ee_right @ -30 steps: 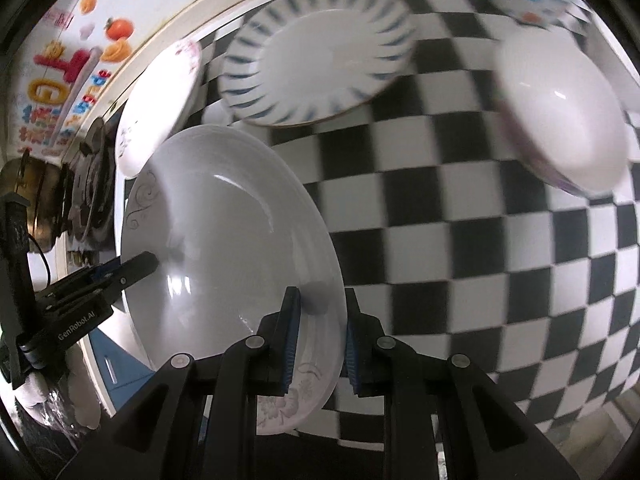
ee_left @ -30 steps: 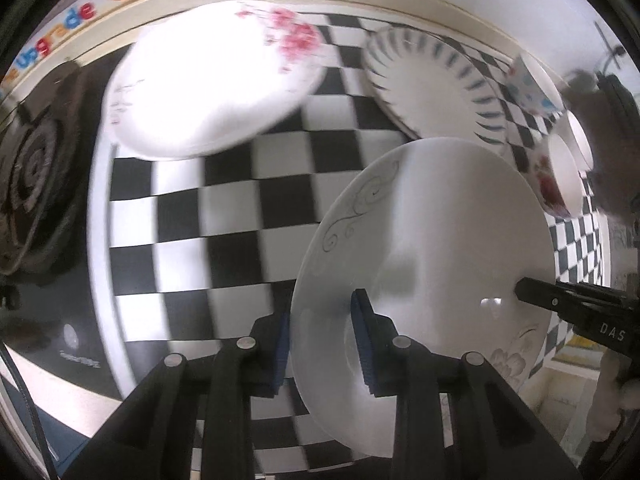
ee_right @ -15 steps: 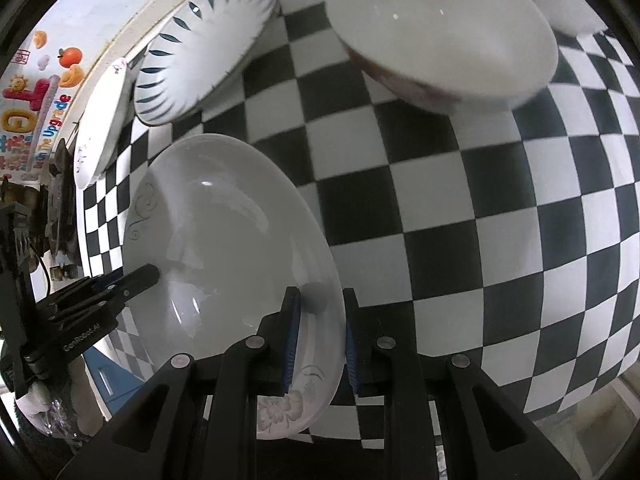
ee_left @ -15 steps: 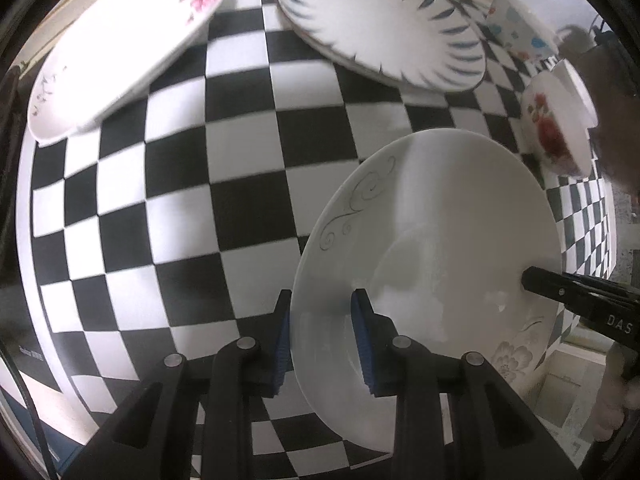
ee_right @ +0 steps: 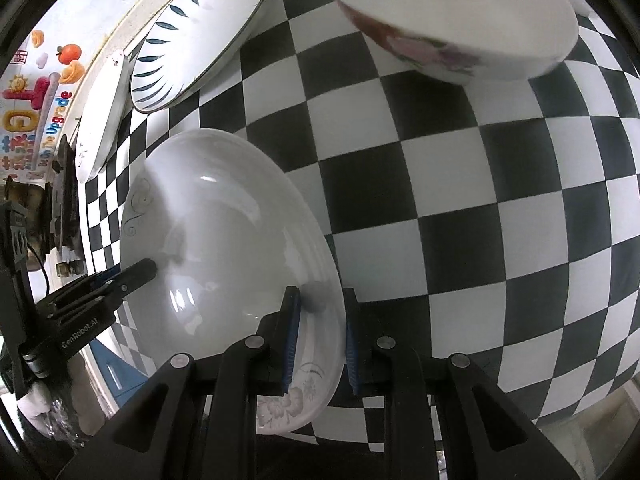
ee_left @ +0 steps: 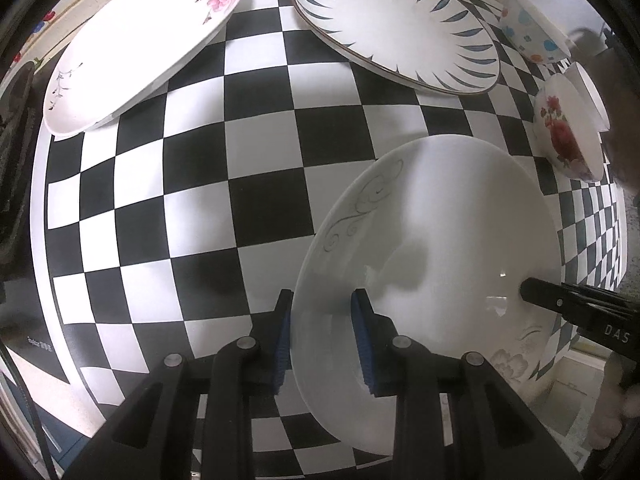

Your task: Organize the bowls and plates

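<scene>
A white plate with grey swirls hangs low over the checkered cloth, gripped on two opposite rims. My left gripper is shut on its near-left rim, blue pads on either face. In that view the right gripper's finger reaches in over the far rim. In the right wrist view my right gripper is shut on the same plate near its flower print. The left gripper's finger shows across from it. Whether the plate touches the cloth I cannot tell.
At the back lie a pink-blossom plate and a blue-leaf plate. A rose bowl and a dotted bowl stand at the right. The rose bowl is close ahead of the right gripper. The table edge runs along the left.
Both grippers have come down and forward over the checkered cloth with the plate still between them. The back plates and the rose bowl now appear nearer. Little has shifted in the last half second.
</scene>
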The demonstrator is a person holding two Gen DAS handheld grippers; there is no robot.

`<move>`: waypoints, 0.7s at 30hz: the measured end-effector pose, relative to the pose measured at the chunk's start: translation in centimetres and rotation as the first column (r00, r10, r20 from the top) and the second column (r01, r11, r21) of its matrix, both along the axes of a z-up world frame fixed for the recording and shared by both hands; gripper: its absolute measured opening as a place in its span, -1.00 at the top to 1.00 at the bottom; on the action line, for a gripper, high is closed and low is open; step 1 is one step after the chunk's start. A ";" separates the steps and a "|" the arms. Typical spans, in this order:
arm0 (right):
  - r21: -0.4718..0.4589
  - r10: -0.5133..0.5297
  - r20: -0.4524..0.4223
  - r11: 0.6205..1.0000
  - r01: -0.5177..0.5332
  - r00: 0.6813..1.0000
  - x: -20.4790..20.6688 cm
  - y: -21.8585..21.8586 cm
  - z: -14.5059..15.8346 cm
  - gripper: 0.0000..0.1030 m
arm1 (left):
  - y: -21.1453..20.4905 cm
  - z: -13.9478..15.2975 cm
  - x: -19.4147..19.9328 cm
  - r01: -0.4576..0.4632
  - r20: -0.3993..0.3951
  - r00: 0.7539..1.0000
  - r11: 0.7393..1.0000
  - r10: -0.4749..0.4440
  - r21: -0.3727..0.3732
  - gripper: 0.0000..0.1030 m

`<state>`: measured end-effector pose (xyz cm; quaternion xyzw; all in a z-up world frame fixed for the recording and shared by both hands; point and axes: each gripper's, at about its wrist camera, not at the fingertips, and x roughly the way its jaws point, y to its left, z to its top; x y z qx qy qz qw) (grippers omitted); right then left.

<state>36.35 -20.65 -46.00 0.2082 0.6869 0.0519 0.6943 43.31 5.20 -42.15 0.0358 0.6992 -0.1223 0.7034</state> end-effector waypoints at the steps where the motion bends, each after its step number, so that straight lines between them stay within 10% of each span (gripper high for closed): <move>1: -0.001 0.001 -0.001 1.000 -0.001 1.000 0.0 0.0 0.0 0.57 | 0.0 0.0 0.1 -0.003 0.002 1.000 1.000 0.003 0.000 0.49; 11: -0.069 0.052 0.007 0.996 -0.051 0.999 0.4 0.4 1.9 0.51 | 2.4 2.7 -0.2 -0.175 0.047 0.984 0.984 0.174 0.015 0.47; 13: -0.091 0.061 0.060 0.994 -0.055 0.996 0.2 0.5 4.1 0.30 | 3.3 4.9 -0.2 -0.221 0.105 0.970 0.975 0.218 0.012 0.47; 17: -0.055 0.074 0.237 0.997 -0.063 0.969 0.6 1.6 9.6 -0.73 | 5.6 9.6 0.6 -0.319 0.249 0.917 0.948 0.311 -0.007 0.46; 21: -0.025 0.234 0.328 0.971 -0.239 0.915 3.9 5.8 13.6 -0.78 | 8.6 11.1 2.6 -0.397 0.274 0.874 0.915 0.401 -0.074 0.39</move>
